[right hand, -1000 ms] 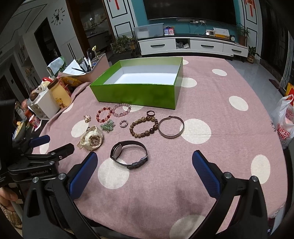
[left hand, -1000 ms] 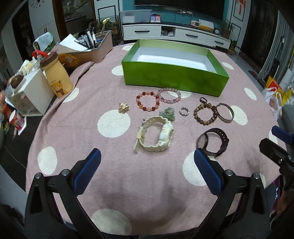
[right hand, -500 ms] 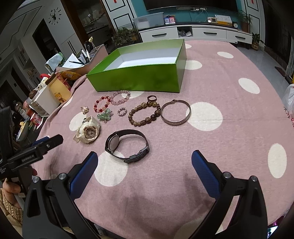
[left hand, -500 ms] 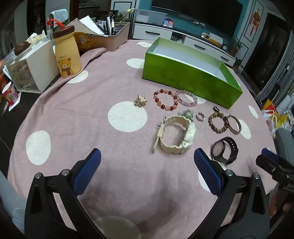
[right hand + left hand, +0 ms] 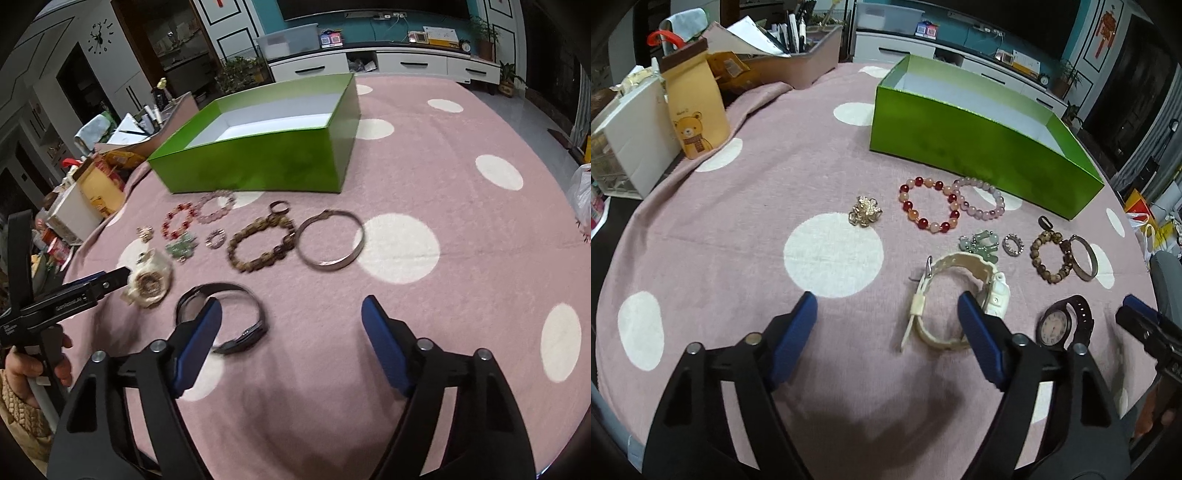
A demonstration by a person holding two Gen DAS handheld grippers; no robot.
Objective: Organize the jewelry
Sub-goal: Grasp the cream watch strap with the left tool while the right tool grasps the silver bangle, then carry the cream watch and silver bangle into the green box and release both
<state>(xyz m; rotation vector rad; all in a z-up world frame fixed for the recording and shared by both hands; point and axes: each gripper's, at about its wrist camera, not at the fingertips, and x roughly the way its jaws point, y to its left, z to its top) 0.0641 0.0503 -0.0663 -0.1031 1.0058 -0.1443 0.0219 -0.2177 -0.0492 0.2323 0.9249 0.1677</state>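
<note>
On the pink dotted cloth (image 5: 738, 206), the white watch (image 5: 955, 295) lies just ahead of the left gripper (image 5: 886, 317), near its right pad; the black watch (image 5: 225, 314) sits by the right gripper (image 5: 291, 317) (left pad overlapping it). Both jaws, just narrowing, gape with nothing held.

**My count of the table**

I see two watches, cream (image 5: 955, 295) and black (image 5: 1065, 325); three bead bracelets, red (image 5: 929, 205), pink (image 5: 982, 197), brown (image 5: 1051, 256); one bangle (image 5: 1084, 258); two rings (image 5: 1013, 244) (image 5: 1045, 222); one brooch (image 5: 865, 215); one green charm (image 5: 982, 245); one box (image 5: 964, 147).
</note>
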